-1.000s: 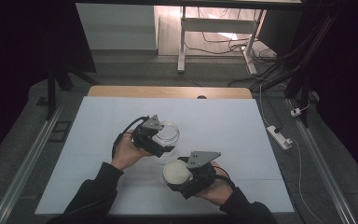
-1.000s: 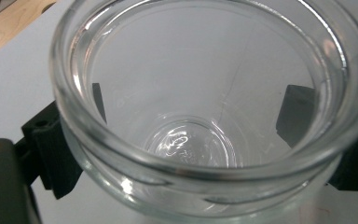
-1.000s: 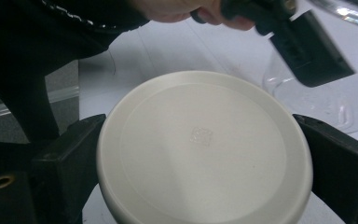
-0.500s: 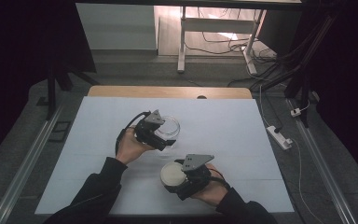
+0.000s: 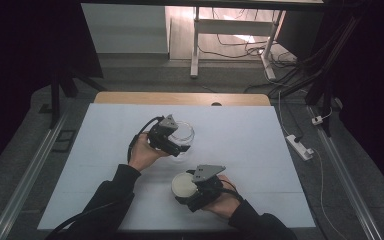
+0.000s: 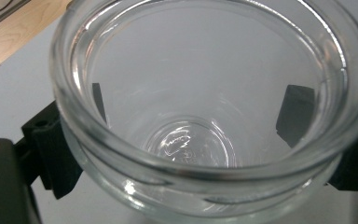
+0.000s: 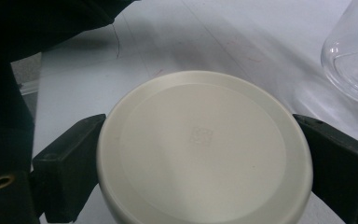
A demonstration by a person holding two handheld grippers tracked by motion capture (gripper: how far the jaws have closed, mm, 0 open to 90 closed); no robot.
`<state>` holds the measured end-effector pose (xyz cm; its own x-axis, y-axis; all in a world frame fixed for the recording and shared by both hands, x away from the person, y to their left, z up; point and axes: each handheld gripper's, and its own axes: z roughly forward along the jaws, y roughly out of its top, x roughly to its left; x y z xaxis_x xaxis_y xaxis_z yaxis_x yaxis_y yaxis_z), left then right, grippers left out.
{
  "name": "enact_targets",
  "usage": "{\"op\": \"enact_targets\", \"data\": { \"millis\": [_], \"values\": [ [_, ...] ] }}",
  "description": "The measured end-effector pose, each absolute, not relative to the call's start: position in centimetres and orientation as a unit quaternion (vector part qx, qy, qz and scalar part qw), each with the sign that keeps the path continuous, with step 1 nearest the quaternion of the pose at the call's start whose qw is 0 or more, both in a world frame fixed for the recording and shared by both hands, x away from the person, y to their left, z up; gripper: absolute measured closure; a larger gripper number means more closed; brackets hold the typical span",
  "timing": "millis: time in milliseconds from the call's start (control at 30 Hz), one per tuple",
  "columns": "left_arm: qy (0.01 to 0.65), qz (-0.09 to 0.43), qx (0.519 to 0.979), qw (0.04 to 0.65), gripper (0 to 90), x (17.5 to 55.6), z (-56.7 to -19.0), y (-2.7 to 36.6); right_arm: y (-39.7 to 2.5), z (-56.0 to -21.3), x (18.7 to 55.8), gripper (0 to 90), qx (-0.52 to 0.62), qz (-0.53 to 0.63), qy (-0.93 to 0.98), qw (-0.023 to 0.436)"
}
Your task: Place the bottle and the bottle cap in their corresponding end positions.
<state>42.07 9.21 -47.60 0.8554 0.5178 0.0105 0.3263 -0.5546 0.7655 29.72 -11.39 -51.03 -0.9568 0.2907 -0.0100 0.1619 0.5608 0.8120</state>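
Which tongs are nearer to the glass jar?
Left. The left tongs grip the glass jar itself; the right tongs hold the cream lid nearer the person, apart from it.

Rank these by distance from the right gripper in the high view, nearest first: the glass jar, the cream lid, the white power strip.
1. Cream lid: clamped in the right gripper, near the table's front edge.
2. Glass jar: up and to the left, held by the left gripper.
3. White power strip: off the table, on the floor at right.
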Motion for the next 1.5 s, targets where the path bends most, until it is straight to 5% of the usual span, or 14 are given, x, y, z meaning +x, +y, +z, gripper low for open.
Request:
{"op": "enact_targets", "data": {
  "millis": [1500],
  "values": [
    [0.262, 0.134, 0.867, 0.401, 6.8, 44.5, -50.6, 8.2, -9.3, -54.1, 32.4, 6.5, 0.172, 0.366, 0.91, 0.089]
  ]
}}
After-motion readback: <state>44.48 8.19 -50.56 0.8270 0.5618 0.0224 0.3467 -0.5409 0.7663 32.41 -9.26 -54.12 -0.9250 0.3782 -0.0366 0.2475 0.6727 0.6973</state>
